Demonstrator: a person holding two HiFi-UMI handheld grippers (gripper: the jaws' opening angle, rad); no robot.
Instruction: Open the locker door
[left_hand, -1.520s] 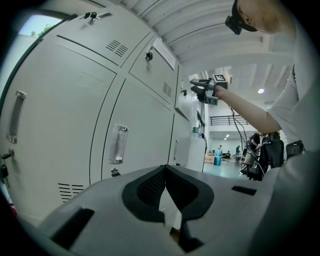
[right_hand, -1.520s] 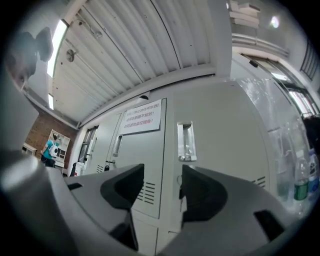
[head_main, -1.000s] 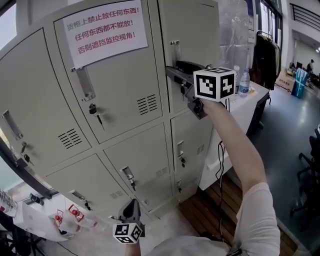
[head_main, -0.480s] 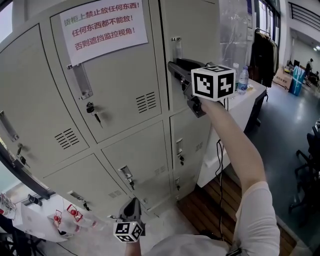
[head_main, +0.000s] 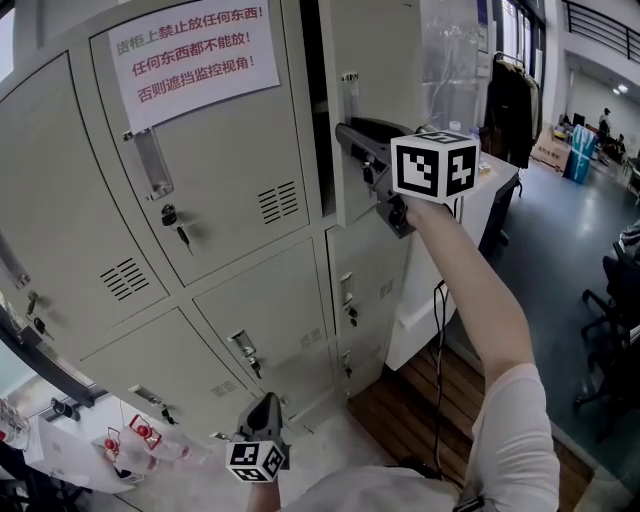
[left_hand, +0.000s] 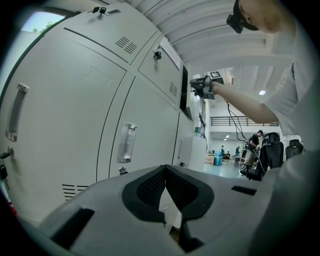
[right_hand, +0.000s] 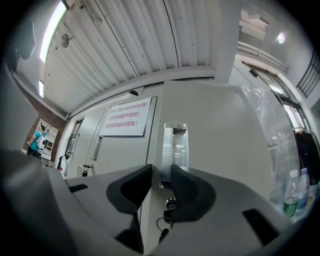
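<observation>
As its jaws have just closed, the right hand-held gripper (right_hand: 161, 174) clamps the locker door (head_main: 375, 60).

right gripper (right_hand: 161, 175) just closed fingers on locker door (head_main: 380, 70) edge, door swung ajar

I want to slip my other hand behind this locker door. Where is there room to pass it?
Free: the dark gap between the locker door's free edge and the door with the paper notice, above the right hand-held gripper. Crowded: beside the handle, where its jaws have just closed on that edge.
</observation>
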